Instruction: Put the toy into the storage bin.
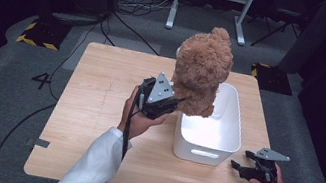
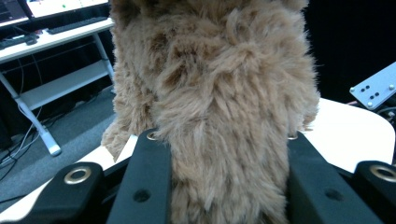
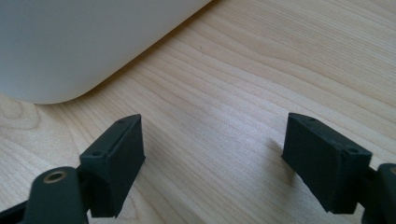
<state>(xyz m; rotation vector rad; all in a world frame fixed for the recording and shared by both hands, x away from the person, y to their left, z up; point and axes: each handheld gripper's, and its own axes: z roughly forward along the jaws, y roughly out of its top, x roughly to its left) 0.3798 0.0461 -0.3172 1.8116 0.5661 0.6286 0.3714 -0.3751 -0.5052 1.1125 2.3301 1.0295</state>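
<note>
At the near right corner of the wooden table (image 1: 96,110), the right gripper (image 1: 243,167) rests low over the boards in a person's hand, its two black jaws standing wide apart with only bare wood grain between them; in the right gripper view a rounded corner of the white tub (image 3: 70,42) sits on the table just beyond those jaws. A little farther in, near the table's middle, the left gripper (image 1: 173,104) is held up in the other hand (image 1: 138,120), a white sleeve (image 1: 92,165) running back toward the near edge. Its jaws are clenched on the brown teddy bear (image 1: 202,70); the left gripper view shows the tan fur (image 2: 219,116) squeezed between the two black jaws, bulging out above them. The bear is clear of the table, upright, hanging above the far left part of the white tub (image 1: 207,132), which stands on the right half of the table, its long side running from near to far and a handle slot in its near wall. Beyond the table's far edge lie grey carpet, loose black cables (image 1: 135,5) and the white legs of a desk (image 1: 208,8).
</note>
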